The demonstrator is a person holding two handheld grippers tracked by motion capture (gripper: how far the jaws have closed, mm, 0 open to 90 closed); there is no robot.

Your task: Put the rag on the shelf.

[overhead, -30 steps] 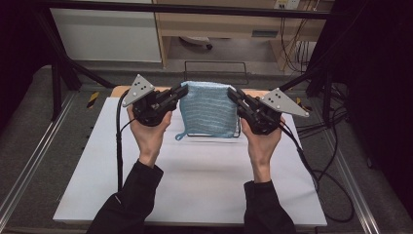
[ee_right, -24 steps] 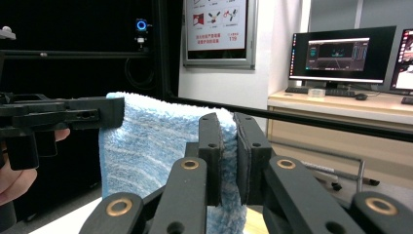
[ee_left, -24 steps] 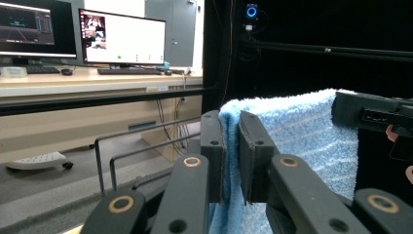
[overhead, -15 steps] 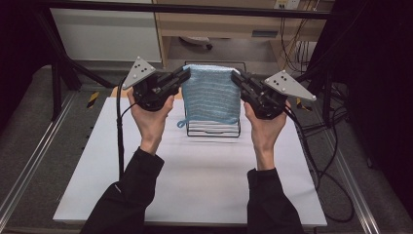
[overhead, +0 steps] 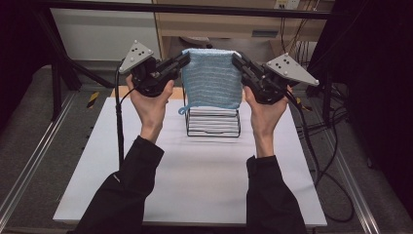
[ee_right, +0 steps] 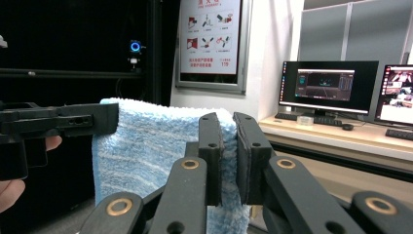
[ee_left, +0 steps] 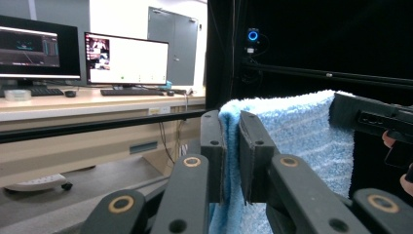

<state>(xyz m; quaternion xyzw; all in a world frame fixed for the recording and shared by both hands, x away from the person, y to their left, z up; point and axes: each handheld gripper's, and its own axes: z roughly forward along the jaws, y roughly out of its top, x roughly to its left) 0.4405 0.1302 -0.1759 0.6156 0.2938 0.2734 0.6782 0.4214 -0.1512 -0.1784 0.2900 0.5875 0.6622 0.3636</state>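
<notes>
Both hands are raised, palms up. The left gripper (overhead: pixel 181 59) and right gripper (overhead: pixel 239 61) each pinch a top corner of the blue towel (overhead: pixel 212 78) — jaws nearly closed on the cloth — so it hangs flat (spread for draping, likely) above the wire rack (overhead: pixel 213 124) on the table (overhead: pixel 195 185).

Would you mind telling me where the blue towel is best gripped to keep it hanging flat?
At its two top corners, one from each side, as the left gripper and right gripper hold the blue towel: its top edge is taut and the rest hangs straight above the wire rack.
</notes>
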